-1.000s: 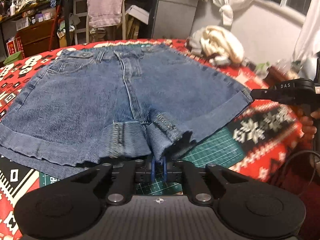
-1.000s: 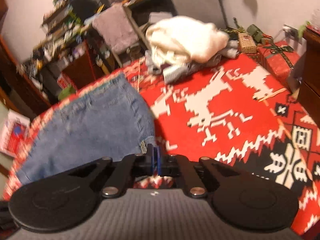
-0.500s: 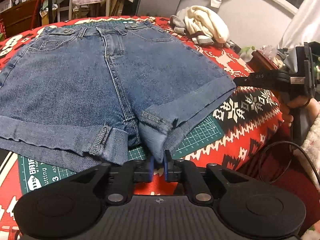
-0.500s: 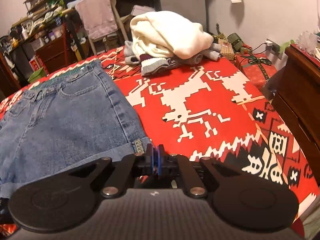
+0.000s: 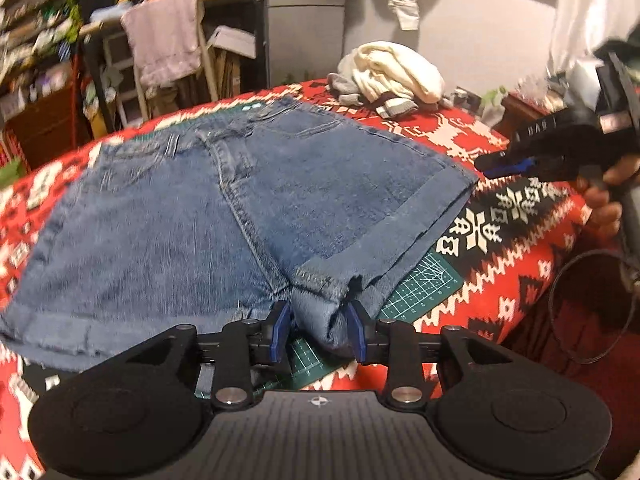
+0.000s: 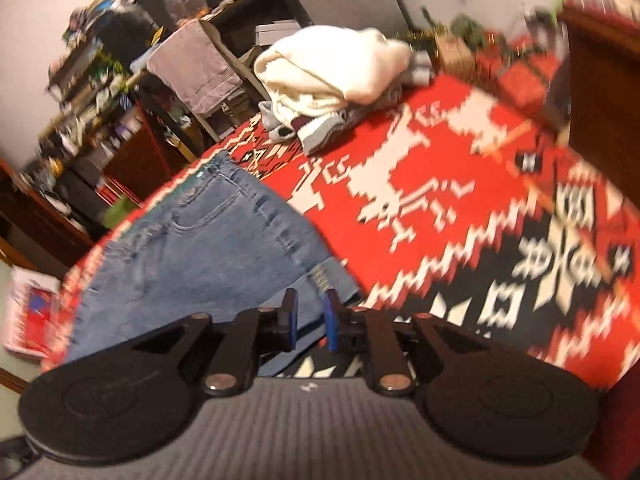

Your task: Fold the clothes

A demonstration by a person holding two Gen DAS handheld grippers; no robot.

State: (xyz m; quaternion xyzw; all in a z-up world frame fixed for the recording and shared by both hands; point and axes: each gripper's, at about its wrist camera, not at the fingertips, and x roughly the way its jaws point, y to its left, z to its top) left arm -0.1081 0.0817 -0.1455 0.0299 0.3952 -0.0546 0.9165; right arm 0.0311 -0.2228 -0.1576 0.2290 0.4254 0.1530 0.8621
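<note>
Left-wrist view, near to far: we see the left claw [image 5: 317,328] with its blue-padded fingers [image 5: 279,330] set apart on either side of the crotch fold of the denim shorts [image 5: 248,216], the cloth bulging between them without being pinched. The shorts lie spread flat, front up, on the bench, which is covered by a red patterned blanket [image 5: 516,280]; a green cutting mat [image 5: 420,284] shows from under the shorts' nearer hem. Beside the shorts' right cuffed leg corner we find the right claw [image 5: 494,168], held by a hand [image 5: 604,196], its tips close to that corner but apart from it; from this view we cannot tell how wide its fingers stand. Beyond the shorts' waistband lies a heap of cream and grey clothes [image 5: 394,76] on the blanket, and farther still a chair draped with a pink towel [image 5: 166,46].

Right-wrist view, blurred by motion: we see the right claw [image 6: 308,320] with its fingers [image 6: 290,322] parted by a modest gap, and the cuffed leg corner of the denim shorts [image 6: 208,248] lying just beyond and between them, not gripped. To the right of the shorts the red patterned blanket [image 6: 460,200] is bare; past the shorts' waistband sits the heap of cream and grey clothes [image 6: 336,76].
</note>
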